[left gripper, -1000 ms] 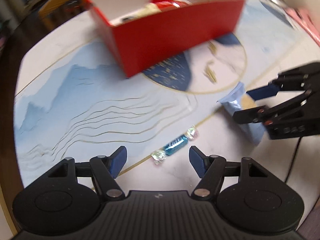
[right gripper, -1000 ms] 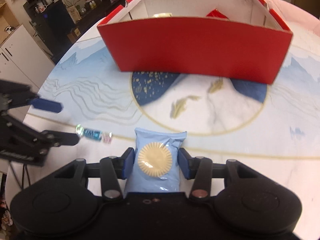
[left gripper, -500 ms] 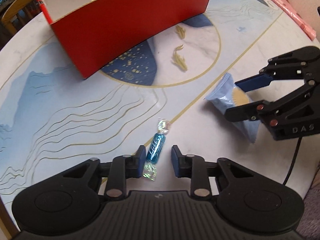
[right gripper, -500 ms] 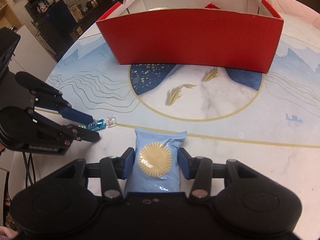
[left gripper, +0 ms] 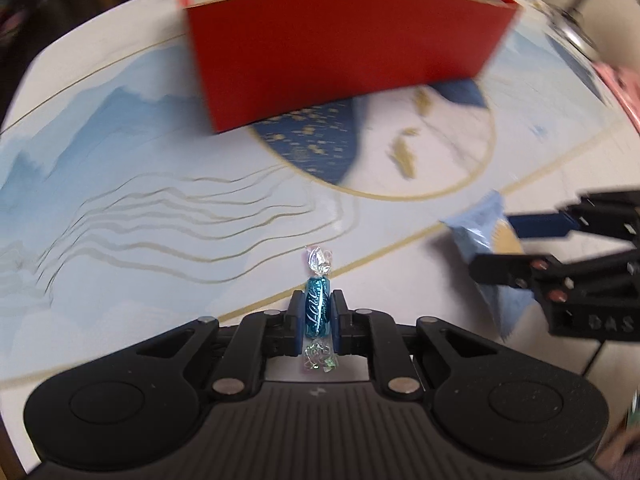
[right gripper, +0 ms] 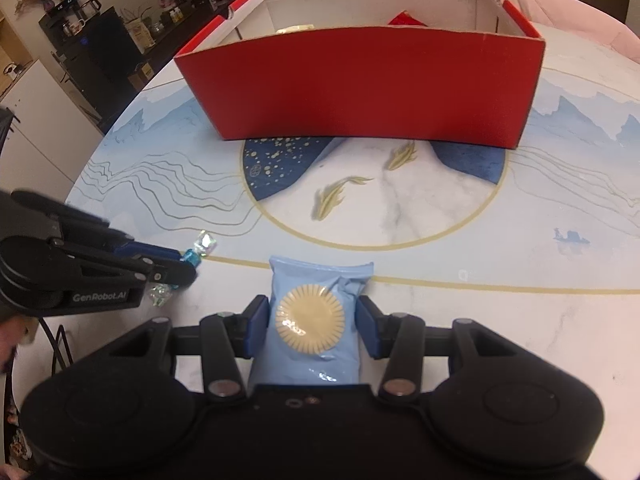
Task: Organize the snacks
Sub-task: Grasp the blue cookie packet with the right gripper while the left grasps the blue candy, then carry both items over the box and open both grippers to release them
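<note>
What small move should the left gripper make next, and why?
Probably lift straight up. The left gripper is shut on the blue candy, which seems to lie on the table still. The red box, with snacks inside, stands beyond, so the candy must first clear the table.

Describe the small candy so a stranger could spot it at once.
Start at the red box on the painted round table; nearer the camera than it lies a pale blue packet between the right gripper's fingers. To that packet's left, the left gripper is shut on the candy. It is far smaller, shiny blue, with clear twisted ends.
</note>
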The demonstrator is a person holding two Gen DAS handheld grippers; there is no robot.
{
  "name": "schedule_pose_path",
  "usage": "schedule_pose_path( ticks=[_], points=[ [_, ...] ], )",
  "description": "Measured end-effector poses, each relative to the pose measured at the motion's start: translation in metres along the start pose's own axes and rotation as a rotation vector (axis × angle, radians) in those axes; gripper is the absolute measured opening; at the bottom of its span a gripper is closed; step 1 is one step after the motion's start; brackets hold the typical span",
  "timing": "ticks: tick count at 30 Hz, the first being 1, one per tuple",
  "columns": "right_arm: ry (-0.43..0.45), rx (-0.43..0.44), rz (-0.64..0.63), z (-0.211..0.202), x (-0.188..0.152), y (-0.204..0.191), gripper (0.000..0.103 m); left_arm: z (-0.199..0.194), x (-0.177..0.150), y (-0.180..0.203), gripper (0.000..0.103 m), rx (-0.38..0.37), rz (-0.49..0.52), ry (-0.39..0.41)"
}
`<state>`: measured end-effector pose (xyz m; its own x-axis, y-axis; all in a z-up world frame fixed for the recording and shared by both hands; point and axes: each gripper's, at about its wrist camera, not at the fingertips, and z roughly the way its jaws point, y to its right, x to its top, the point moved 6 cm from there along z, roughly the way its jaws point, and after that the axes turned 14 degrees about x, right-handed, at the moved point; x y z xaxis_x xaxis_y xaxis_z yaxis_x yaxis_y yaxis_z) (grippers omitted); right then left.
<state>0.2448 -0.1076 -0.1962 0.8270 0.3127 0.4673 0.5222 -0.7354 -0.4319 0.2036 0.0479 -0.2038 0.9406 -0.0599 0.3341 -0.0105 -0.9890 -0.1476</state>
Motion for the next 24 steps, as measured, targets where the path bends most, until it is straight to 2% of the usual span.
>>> schedule_pose_path(
  ticks=[6, 10, 17, 24],
  points=[
    [0.041, -0.015, -0.004, -0.013, 0.009, -0.002, 0.046, -0.011, -0.001, -0.016, 0.012, 0.013, -0.162, 0.004],
    [0.082, -0.023, -0.015, -0.027, 0.021, -0.004, 0.046, -0.027, 0.006, -0.028, 0.012, 0.006, -0.231, 0.027],
    [0.171, -0.052, -0.065, -0.058, 0.058, -0.006, 0.046, -0.057, 0.031, -0.035, 0.012, 0.036, -0.270, 0.071],
    [0.270, -0.080, -0.099, -0.086, 0.107, -0.003, 0.046, -0.089, 0.073, -0.035, 0.012, 0.053, -0.273, 0.156]
  ],
)
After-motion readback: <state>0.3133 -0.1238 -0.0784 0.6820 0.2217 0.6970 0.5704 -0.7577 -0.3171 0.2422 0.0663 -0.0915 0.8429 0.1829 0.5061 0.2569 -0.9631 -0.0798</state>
